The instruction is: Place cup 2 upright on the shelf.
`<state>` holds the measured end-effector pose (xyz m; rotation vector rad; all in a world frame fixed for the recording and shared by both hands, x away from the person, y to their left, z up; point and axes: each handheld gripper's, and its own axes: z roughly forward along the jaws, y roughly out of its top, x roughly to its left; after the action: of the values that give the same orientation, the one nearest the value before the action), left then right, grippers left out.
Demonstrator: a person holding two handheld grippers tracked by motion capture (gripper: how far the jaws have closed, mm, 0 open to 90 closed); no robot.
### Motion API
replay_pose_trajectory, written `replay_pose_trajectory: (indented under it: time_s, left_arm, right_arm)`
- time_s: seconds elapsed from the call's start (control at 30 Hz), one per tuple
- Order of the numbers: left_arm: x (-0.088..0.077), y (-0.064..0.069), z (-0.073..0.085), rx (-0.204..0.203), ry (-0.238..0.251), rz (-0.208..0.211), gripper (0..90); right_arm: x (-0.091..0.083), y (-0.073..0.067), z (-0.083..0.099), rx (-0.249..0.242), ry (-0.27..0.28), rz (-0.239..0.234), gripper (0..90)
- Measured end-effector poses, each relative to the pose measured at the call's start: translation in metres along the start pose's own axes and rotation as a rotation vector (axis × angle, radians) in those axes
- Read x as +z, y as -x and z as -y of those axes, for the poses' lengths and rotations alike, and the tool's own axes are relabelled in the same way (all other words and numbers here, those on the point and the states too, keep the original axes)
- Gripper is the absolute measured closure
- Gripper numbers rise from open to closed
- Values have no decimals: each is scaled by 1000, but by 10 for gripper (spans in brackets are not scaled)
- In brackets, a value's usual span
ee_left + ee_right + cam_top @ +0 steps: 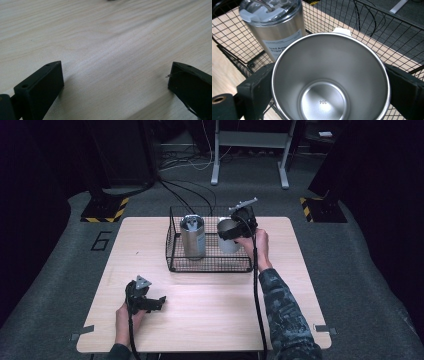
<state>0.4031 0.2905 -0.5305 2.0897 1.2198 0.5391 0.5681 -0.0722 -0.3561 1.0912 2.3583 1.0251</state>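
Observation:
A black wire basket (172, 245) stands at the back middle of the wooden table (210, 320). Inside it, at the left, stands a tall steel tumbler (192, 236) with a clear lid (270, 11). To its right is an open steel cup (227, 236), and my right gripper (236, 231) is shut on it from the right; in the right gripper view the black jaws press both sides of the steel cup (332, 82), whose inside is empty. My left gripper (159, 303) rests low at the table's front left, open, with bare wood between its jaws (115, 82).
Cables (190, 190) run across the grey floor behind the table. A white desk frame (250, 150) stands at the back. Yellow-black striped bases (105, 210) sit at both back corners. A "6" (101, 240) is marked on the floor at the left.

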Motion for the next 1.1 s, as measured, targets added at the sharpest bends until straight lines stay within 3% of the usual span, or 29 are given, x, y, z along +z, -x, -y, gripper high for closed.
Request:
replay_pose_trajectory:
  time_s: [0.53,1.1]
  left_arm:
    - [0,0,0,-1,1,0,1]
    - [0,0,0,0,0,0,1]
  right_arm:
    - [27,2,6,45,-30,29,56]
    - [48,2,14,64,-67,16,56]
